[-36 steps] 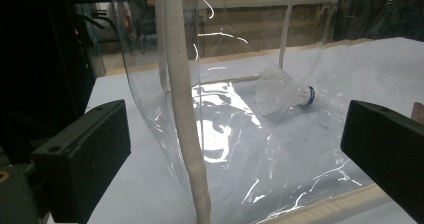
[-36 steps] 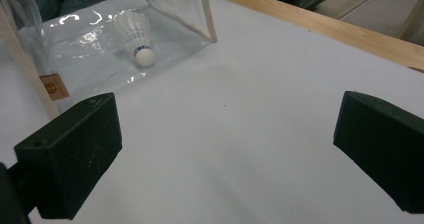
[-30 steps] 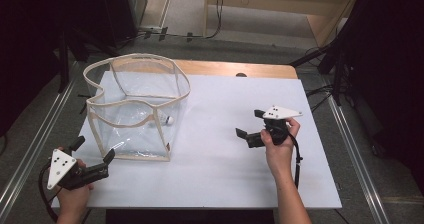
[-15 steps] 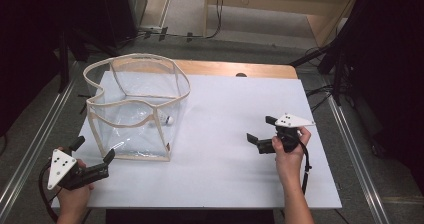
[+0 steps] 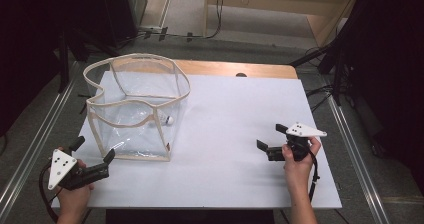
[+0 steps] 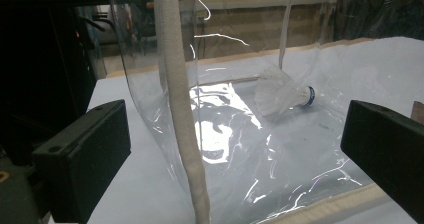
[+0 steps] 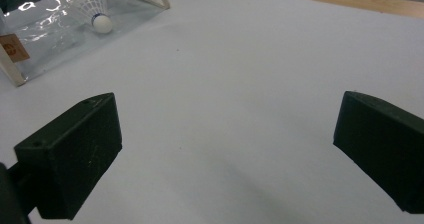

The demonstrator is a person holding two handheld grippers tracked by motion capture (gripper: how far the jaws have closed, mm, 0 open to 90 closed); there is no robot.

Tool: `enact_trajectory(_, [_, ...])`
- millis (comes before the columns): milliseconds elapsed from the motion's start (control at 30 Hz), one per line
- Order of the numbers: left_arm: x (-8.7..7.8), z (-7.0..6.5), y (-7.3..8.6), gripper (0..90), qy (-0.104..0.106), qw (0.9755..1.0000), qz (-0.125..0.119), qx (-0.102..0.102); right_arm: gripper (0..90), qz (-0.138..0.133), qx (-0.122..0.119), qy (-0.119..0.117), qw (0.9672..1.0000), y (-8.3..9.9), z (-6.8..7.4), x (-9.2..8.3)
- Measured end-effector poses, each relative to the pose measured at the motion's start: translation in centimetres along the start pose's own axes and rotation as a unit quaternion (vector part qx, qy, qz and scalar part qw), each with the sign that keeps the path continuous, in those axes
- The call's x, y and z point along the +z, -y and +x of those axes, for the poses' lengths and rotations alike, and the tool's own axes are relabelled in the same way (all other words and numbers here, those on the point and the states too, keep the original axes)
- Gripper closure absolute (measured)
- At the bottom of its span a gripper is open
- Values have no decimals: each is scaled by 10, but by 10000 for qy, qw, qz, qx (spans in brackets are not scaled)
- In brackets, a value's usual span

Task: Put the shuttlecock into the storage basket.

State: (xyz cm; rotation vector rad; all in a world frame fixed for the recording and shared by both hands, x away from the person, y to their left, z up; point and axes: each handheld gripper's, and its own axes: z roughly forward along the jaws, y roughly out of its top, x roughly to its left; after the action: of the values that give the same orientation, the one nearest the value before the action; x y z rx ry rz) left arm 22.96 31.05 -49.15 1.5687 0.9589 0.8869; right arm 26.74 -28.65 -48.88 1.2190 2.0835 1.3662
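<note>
Grippers both unclenched, nothing held. Left gripper (image 5: pixel 92 151) sits at the near-left corner of the white rectangular tabletop (image 5: pixel 235 134), jaws spread wide, aimed at the near-left corner of the clear plastic open-top bag with cream fabric edging (image 5: pixel 137 109). In the left gripper view the bag's cream corner seam runs up between the jaws, not touched. Right gripper (image 5: pixel 271 138) is near-right on the table, well apart from the bag, jaws spread, bare tabletop between them in the right gripper view; grey three-cornered plate on top, black cable trailing down past the hand.

White feathered shuttlecock with a blue band at its cork (image 6: pixel 280 91) lies on its side inside the bag, on the bag floor toward its right wall; seen through the plastic in all three views.

Surface: white top over a wooden board, wood strip (image 5: pixel 235 69) exposed along the far edge. Metal rails run down both sides of the table. Room: grey floor, dark drapes left and right, tripod legs and cables on the floor at far left and right, pale wood furniture at far centre.
</note>
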Motion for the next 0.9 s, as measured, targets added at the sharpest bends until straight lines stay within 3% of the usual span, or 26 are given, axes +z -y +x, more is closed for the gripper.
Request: enact_trajectory(900, [0,-1,0,3,15,10000,-5,38,0,37,214,372,9991,27,-17,-40])
